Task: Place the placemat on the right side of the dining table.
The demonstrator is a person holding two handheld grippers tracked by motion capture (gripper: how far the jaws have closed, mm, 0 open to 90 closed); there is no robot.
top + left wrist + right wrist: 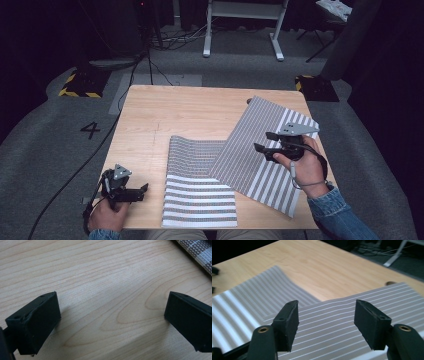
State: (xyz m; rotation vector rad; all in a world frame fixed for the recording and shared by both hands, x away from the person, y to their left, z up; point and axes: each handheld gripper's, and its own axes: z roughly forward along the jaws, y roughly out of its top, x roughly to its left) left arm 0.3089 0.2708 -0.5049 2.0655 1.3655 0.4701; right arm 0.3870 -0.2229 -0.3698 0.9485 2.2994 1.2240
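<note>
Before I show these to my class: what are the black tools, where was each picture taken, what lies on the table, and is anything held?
A person holds a two-jaw tool in each hand. The high view looks down on the wooden table; the other two cameras ride on the tools. The left gripper rests open over bare wood. The right gripper hovers open above the angled striped placemat, gripping nothing. That mat overlaps a second striped placemat nearer the person.

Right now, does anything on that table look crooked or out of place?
Yes. The right striped placemat lies askew, turned at an angle with its lower-left corner overlapping the left placemat, which sits square to the table edge. The left mat's far end also curls up slightly.
</note>
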